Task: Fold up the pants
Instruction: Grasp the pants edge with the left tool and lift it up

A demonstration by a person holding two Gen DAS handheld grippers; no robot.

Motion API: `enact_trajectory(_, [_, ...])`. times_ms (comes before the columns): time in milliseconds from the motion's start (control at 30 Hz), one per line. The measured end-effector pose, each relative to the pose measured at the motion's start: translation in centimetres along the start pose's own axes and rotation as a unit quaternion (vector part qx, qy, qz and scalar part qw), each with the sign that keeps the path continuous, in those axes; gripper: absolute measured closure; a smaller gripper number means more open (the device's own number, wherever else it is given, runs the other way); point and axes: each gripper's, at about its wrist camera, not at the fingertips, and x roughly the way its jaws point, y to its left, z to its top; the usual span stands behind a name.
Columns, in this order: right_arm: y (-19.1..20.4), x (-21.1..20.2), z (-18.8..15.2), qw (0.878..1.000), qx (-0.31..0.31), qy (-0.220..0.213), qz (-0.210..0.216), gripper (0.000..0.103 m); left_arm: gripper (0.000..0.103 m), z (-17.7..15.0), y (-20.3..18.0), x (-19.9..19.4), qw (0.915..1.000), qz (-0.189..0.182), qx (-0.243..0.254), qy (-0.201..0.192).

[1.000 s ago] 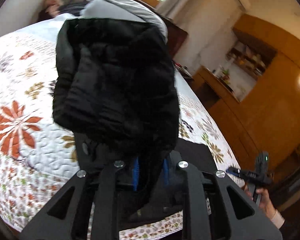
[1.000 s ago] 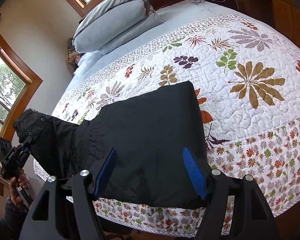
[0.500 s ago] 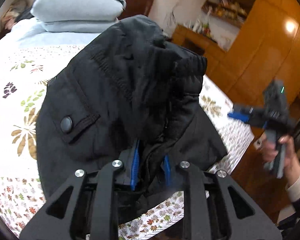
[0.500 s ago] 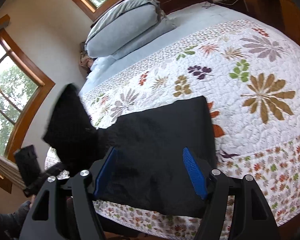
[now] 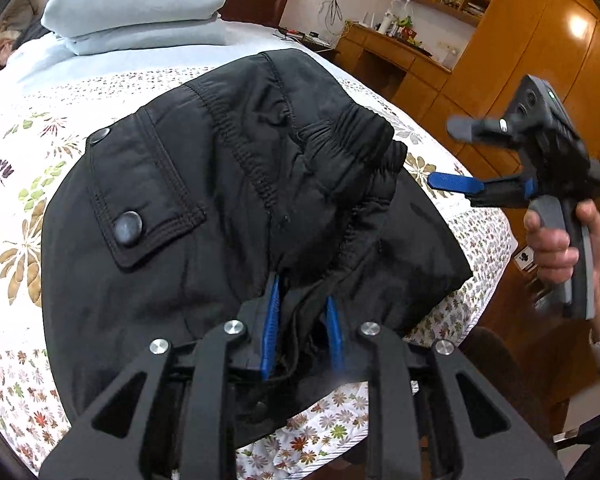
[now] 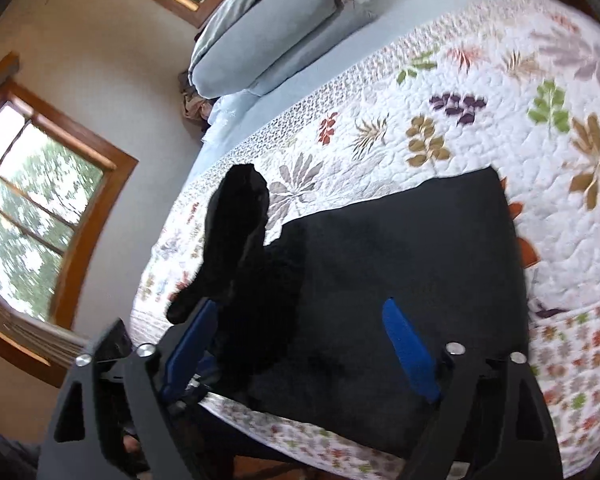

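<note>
Nearest in the left wrist view, the left gripper [image 5: 302, 330] has its blue pads [image 5: 270, 332] pinched on a bunched fold of the black pants [image 5: 204, 216] near the elastic waistband [image 5: 356, 140], carrying that end over the rest of the garment; the pants lie directly ahead of these jaws, the lifted waist part draped forward with a buttoned pocket flap [image 5: 140, 216] facing up, while the lower layer lies flat on the floral quilt [image 5: 24, 168] at the near edge of the bed; the garment's long axis seems to run across the bed edge, from the held end on the left toward the flat end on the right; the right gripper [image 6: 300, 344], holding nothing, has its jaws opening wide above the flat dark panel [image 6: 412, 264], fabric below them but not pressed by the pads; so the left hand is the one in contact, and the right hand [image 5: 560, 248] is close enough to steady or pin the flat part, probably before the fold is laid down; farther off sit the folded grey-blue bedding [image 5: 136, 4] at the head of the bed and the wooden cabinets [image 5: 520, 40] beyond
</note>
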Motion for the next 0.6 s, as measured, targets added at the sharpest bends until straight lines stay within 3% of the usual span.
enact_trajectory(133, [-0.1,1.5,0.9,0.998,0.033,0.030,0.033,0.011,0.081,0.4,0.3,-0.4,1.0000,-0.001,0.004,0.001])
enact_trajectory(400, [1.1,6.5,1.7,0.992,0.053,0.102,0.055,0.007,0.081,0.4,0.4,-0.1,0.9999,-0.004,0.011,0.006])
enact_trajectory(600, [1.5,9.4,2.1,0.987,0.074,0.131,0.062,0.006,0.079,0.5,0.6,0.1,0.9999,-0.007,0.012,0.010])
